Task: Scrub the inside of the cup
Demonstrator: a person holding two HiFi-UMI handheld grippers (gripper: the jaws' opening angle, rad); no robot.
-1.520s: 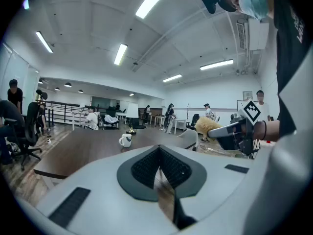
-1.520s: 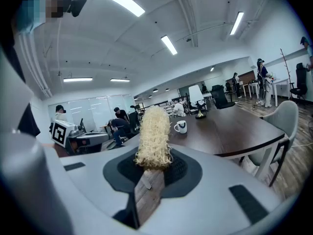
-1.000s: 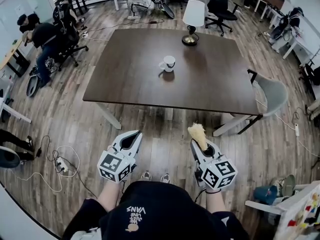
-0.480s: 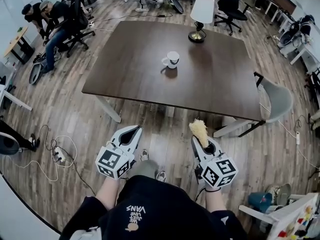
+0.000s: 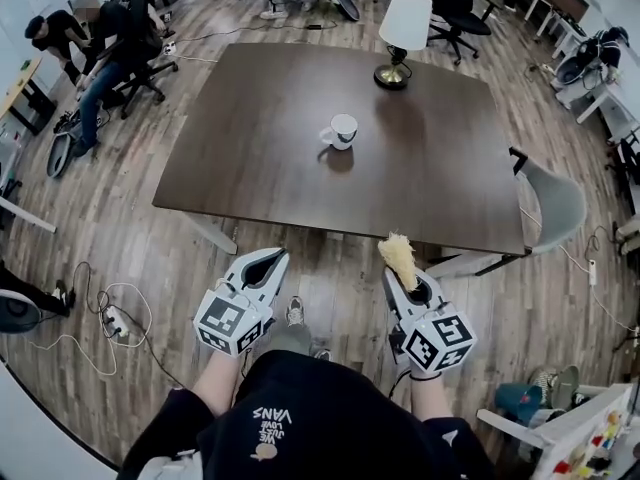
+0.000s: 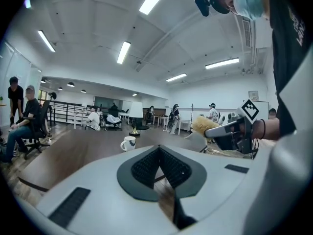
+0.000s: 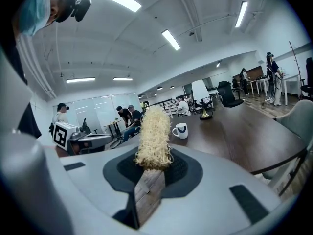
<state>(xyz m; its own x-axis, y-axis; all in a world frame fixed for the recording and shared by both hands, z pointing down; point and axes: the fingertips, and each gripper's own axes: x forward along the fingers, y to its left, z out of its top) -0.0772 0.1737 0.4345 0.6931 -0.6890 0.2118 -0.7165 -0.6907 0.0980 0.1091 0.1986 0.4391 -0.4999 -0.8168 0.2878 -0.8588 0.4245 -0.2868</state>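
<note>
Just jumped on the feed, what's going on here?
A person holds a gripper in each hand and stands short of the dark table. The right gripper is shut on a yellow fibrous scrubber. The left gripper is shut and empty. The white cup sits untouched near the table's middle, with a lamp beyond it. Scrubbing has not begun.

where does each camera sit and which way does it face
Head view: on the person's head, looking steeply down at the dark brown wooden table and white ceramic mug; both forearms, left gripper and right gripper show.
Left gripper view: on the left gripper, looking along its shut, empty jaws toward the table; the person's torso shows at right.
Right gripper view: on the right gripper, looking along jaws clamped on the yellow fibrous scrubber; the left gripper shows at left.
Shared: all three show the mug and the white-shaded lamp.
</note>
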